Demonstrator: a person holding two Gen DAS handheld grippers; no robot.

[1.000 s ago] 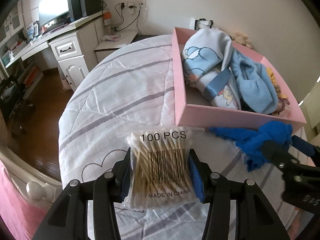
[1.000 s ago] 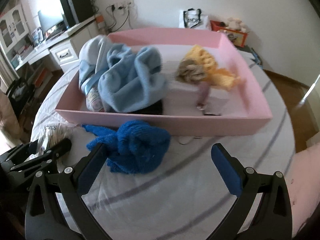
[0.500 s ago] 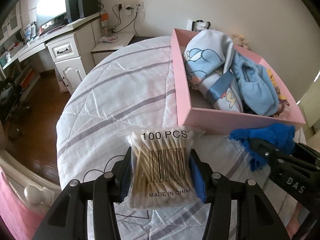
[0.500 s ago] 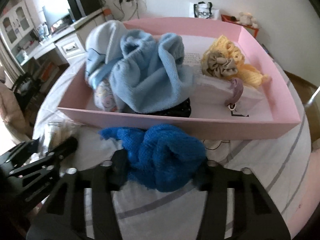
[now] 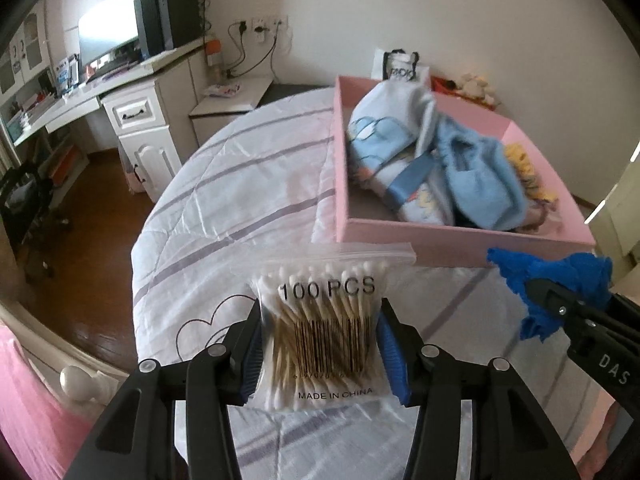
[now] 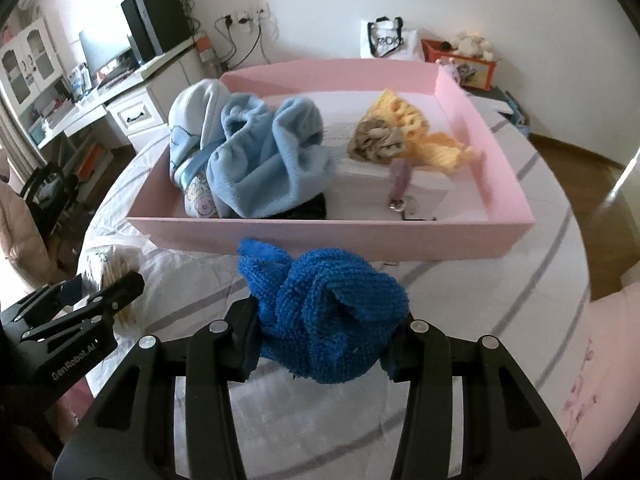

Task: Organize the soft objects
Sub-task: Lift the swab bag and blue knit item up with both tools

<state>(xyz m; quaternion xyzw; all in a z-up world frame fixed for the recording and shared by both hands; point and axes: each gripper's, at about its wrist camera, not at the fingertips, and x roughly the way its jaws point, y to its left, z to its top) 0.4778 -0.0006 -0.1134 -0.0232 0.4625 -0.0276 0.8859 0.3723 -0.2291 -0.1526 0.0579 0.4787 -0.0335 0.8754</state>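
Observation:
My left gripper (image 5: 320,356) is shut on a clear bag of cotton swabs (image 5: 326,332) marked "100 PCS", held above the bed. My right gripper (image 6: 320,340) is shut on a dark blue knitted cloth (image 6: 324,312) and holds it just in front of the pink box (image 6: 360,240). The cloth also shows in the left wrist view (image 5: 560,284), right of the swabs. The pink box (image 5: 340,168) holds a light blue fleece piece (image 6: 272,160), a printed pale blue cloth (image 6: 192,120), a yellow knitted item (image 6: 416,128) and a beige scrunchie (image 6: 376,140).
The box sits on a white quilt with grey stripes (image 5: 248,184). A white desk with drawers (image 5: 132,120) and a monitor stand at the left. A white bedpost knob (image 5: 78,380) marks the bed's near left edge. A red toy box (image 6: 460,60) is behind the box.
My right gripper closed on the dark blue cloth and lifted it off the quilt toward the box. My left gripper rose slightly with the swab bag.

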